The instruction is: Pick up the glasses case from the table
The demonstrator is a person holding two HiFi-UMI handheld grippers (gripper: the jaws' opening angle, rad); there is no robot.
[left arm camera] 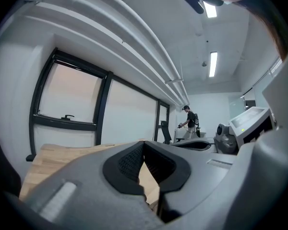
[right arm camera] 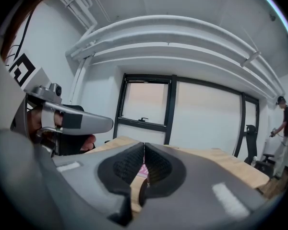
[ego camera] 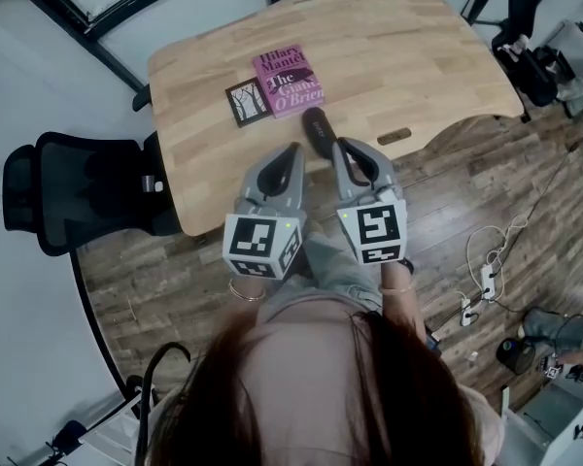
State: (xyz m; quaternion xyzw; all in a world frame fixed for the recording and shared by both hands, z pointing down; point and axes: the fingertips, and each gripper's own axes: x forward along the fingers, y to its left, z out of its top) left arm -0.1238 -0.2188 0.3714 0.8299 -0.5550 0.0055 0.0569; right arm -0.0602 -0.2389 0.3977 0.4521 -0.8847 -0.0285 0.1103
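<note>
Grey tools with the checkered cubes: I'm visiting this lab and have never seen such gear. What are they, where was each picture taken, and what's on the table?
They are hand-held grippers with two jaws each, and a person holds one in each hand. The head view looks down from a camera on the person's head and shows the left gripper and the right gripper. The other two pictures come from cameras riding on the grippers, looking along their jaws. Both pairs of jaws are closed and hold nothing. On the wooden table lie a dark glasses case, just ahead of the grippers, a pink book and a small black card.
</note>
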